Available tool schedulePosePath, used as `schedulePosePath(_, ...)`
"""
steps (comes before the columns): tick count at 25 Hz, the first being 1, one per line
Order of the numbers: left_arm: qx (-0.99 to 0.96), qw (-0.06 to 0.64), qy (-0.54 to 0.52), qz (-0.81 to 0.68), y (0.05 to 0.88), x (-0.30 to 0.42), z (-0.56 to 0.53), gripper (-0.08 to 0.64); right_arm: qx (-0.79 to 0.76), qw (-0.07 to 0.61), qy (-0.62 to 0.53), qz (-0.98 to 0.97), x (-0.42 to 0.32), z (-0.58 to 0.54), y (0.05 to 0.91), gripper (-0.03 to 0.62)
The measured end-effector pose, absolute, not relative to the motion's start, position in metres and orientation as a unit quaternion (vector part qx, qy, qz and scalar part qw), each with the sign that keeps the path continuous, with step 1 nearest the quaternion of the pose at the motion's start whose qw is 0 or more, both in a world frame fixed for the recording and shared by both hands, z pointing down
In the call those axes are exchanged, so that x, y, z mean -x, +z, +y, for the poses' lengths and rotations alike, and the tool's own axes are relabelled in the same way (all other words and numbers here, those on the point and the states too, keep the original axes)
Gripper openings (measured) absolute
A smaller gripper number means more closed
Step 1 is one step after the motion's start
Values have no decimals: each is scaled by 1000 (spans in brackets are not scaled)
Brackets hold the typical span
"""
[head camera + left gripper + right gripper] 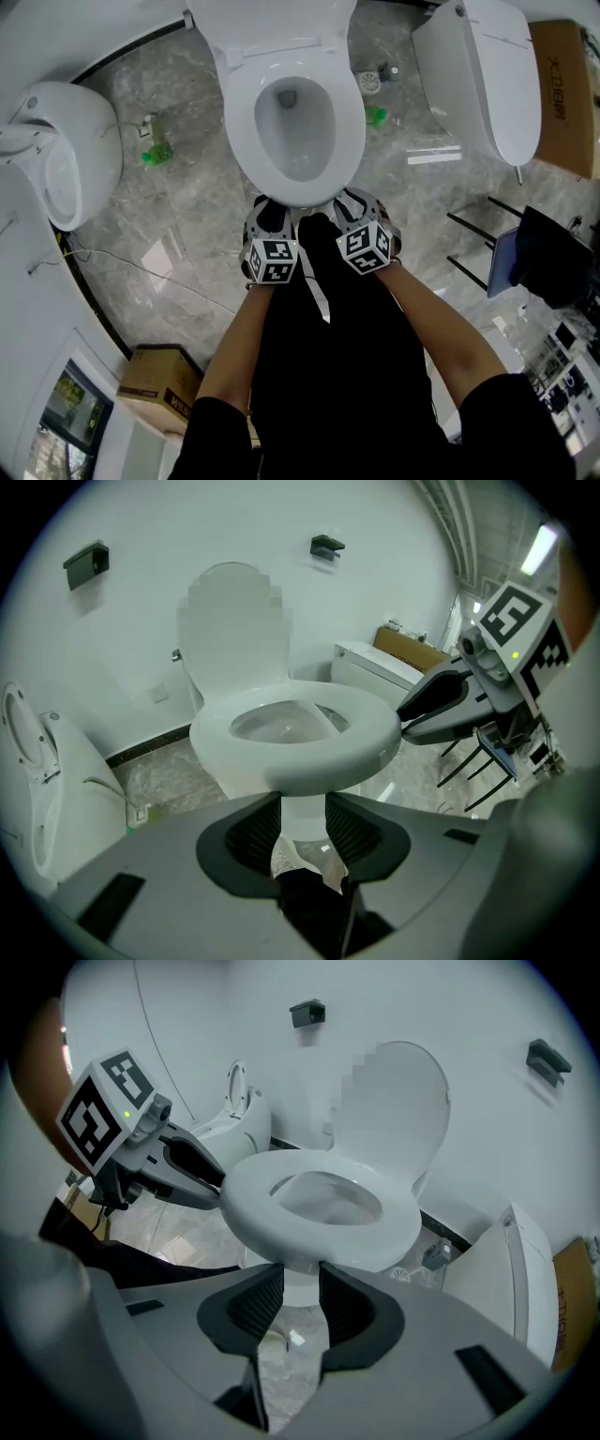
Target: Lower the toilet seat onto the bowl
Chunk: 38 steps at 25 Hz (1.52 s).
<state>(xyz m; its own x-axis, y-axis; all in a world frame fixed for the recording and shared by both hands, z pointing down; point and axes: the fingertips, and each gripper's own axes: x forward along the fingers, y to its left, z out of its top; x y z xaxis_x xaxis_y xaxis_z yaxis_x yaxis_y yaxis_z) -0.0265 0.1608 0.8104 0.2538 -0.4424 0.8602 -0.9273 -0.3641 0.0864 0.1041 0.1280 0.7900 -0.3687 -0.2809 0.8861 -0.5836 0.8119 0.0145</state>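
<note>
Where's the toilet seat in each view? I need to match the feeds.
Head view: toilet seat at top centre, a ring seen from above.
Left gripper view: centre, just above the open jaws.
Right gripper view: centre, just above the open jaws.
Shared landmark: the closed white toilet beside the cardboard box, right of the seat in all three.

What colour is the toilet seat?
White. The toilet seat shows best in the head view.
</note>
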Motion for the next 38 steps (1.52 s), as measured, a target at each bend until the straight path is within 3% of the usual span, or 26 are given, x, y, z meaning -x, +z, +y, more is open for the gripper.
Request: schedulePosePath(38,-718,316,437,-441,902,17,185,158,-313,504,211,-777,-114,153,886,124)
